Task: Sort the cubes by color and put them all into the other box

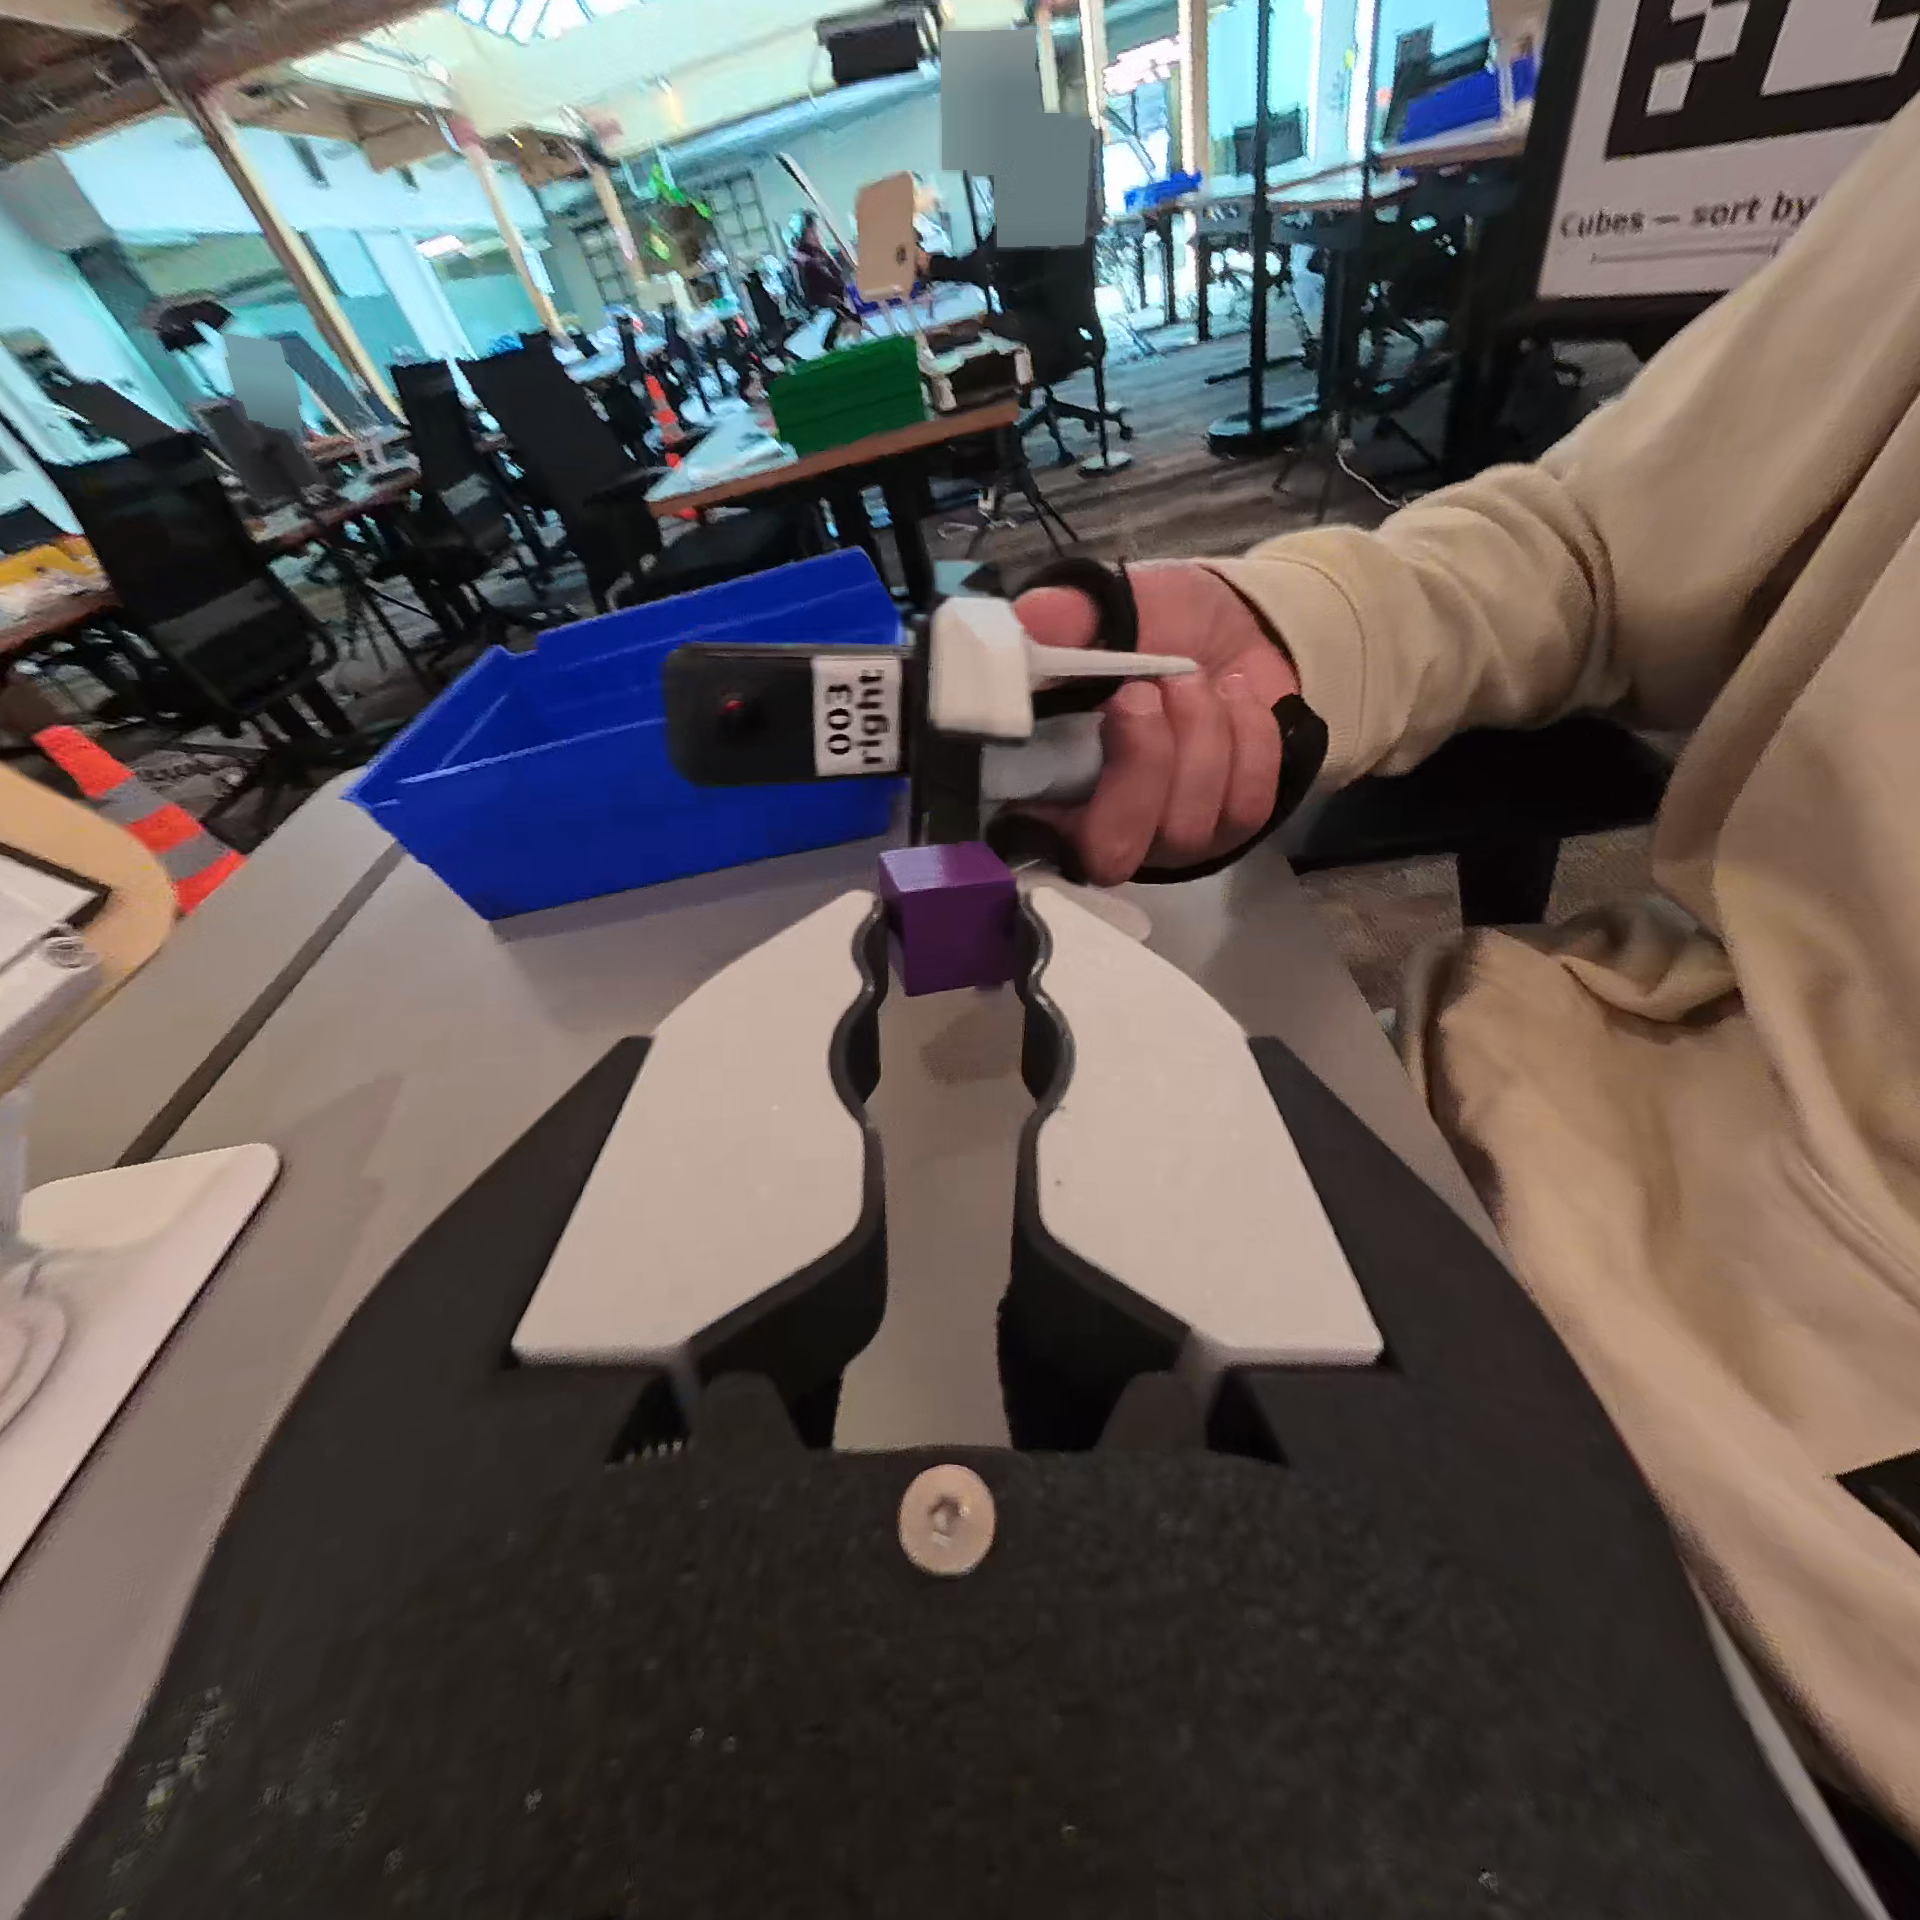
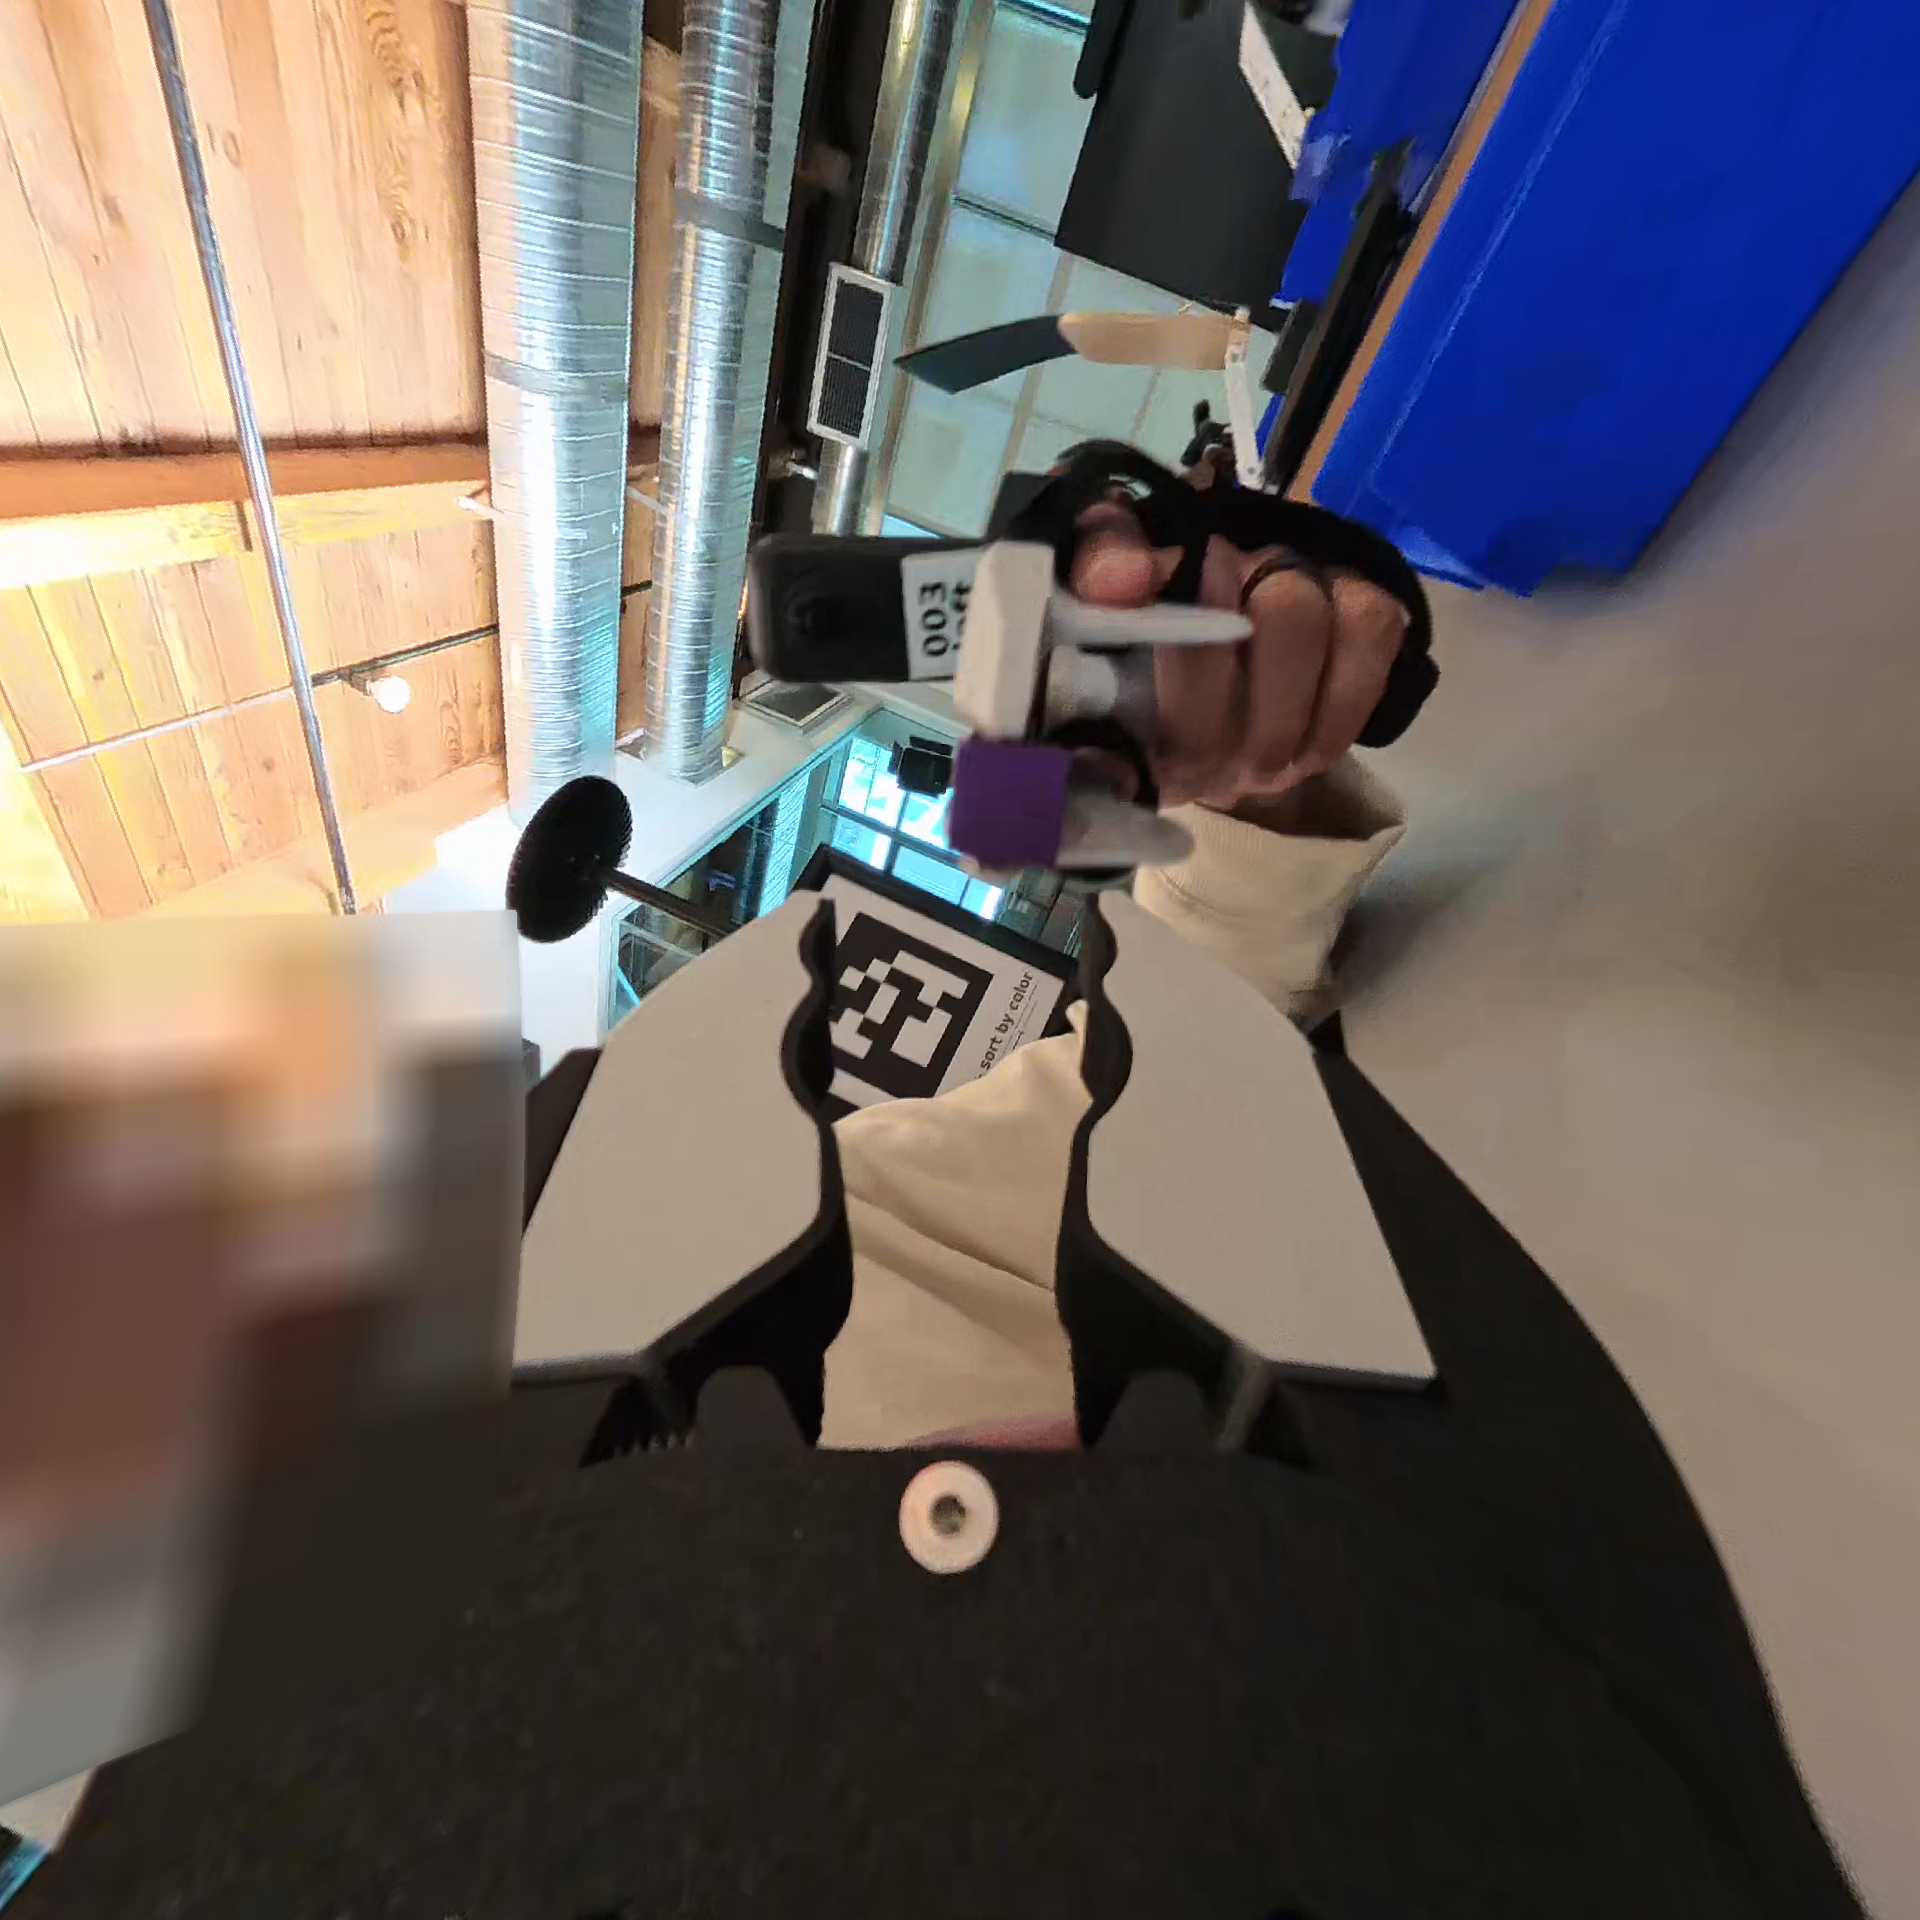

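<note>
A grey worktop (image 1: 582,1049) carries the scene, with a person's cream sleeve (image 1: 1558,582) crossing above its right edge. A blue box (image 1: 623,769) stands on the worktop toward its far edge, open side up; in the right wrist view, which is rolled sideways, the same blue box (image 2: 1621,312) fills the upper right corner. The left gripper (image 1: 951,940) reaches along the worktop toward the box, its white fingers (image 1: 748,1122) pinching a purple cube (image 1: 951,930) between their tips, just short of the box's near wall and lifted clear of the worktop. The right gripper (image 2: 951,935) has its fingers (image 2: 686,1164) spread with nothing between them; it faces the left gripper and the hand (image 2: 1278,675) that carries it, where the purple cube (image 2: 1008,805) shows at the fingertips.
</note>
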Demonstrator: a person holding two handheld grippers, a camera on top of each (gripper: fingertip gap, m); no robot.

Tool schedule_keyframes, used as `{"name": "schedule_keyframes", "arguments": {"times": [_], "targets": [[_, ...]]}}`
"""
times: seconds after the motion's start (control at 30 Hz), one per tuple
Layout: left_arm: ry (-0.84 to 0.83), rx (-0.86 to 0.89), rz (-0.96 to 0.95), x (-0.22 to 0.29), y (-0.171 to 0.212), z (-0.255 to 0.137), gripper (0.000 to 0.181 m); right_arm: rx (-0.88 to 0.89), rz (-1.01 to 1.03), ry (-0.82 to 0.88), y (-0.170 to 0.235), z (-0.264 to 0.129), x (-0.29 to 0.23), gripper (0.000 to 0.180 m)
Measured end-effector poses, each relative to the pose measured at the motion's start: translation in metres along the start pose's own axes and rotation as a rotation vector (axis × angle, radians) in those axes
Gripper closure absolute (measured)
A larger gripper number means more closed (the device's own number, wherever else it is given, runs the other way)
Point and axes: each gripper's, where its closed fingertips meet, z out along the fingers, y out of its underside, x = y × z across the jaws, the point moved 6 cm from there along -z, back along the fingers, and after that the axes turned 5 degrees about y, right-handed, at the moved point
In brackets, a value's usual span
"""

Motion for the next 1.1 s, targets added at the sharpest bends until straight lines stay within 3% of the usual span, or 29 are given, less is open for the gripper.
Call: {"name": "schedule_keyframes", "arguments": {"times": [0.1, 0.17, 0.27, 0.37, 0.5, 0.63, 0.83, 0.9, 1.0, 1.1], "targets": [[0.039, -0.053, 0.007, -0.005, 0.009, 0.019, 0.158, -0.007, 0.03, 0.032, -0.008, 0.0, 0.017, 0.135], [0.044, -0.082, 0.022, -0.005, 0.015, 0.026, 0.159, 0.023, 0.043, 0.007, -0.011, -0.007, 0.023, 0.158], [-0.001, -0.124, -0.004, -0.004, 0.02, 0.031, 0.16, 0.048, 0.008, 0.045, -0.008, -0.017, 0.03, 0.158], [-0.053, -0.118, -0.095, 0.008, 0.016, 0.024, 0.135, 0.087, -0.023, 0.044, -0.003, -0.03, 0.026, 0.158], [-0.171, -0.023, -0.314, 0.039, 0.022, 0.004, 0.11, 0.13, -0.219, 0.154, 0.014, -0.059, 0.014, 0.158], [-0.341, 0.034, -0.505, 0.064, 0.04, -0.014, 0.107, 0.175, -0.469, 0.42, 0.036, -0.085, 0.013, 0.158], [-0.399, 0.065, -0.499, 0.078, 0.036, -0.027, 0.113, 0.247, -0.664, 0.573, 0.044, -0.121, -0.018, 0.158], [-0.383, 0.053, -0.495, 0.078, 0.036, -0.025, 0.113, 0.323, -0.784, 0.761, 0.027, -0.158, -0.042, 0.158], [-0.37, 0.003, -0.498, 0.08, 0.041, -0.019, 0.115, 0.382, -0.847, 1.244, -0.016, -0.241, -0.072, 0.158], [-0.352, -0.056, -0.449, 0.084, 0.044, -0.009, 0.115, 0.06, -0.688, 1.609, -0.062, -0.304, -0.054, 0.158]]}}
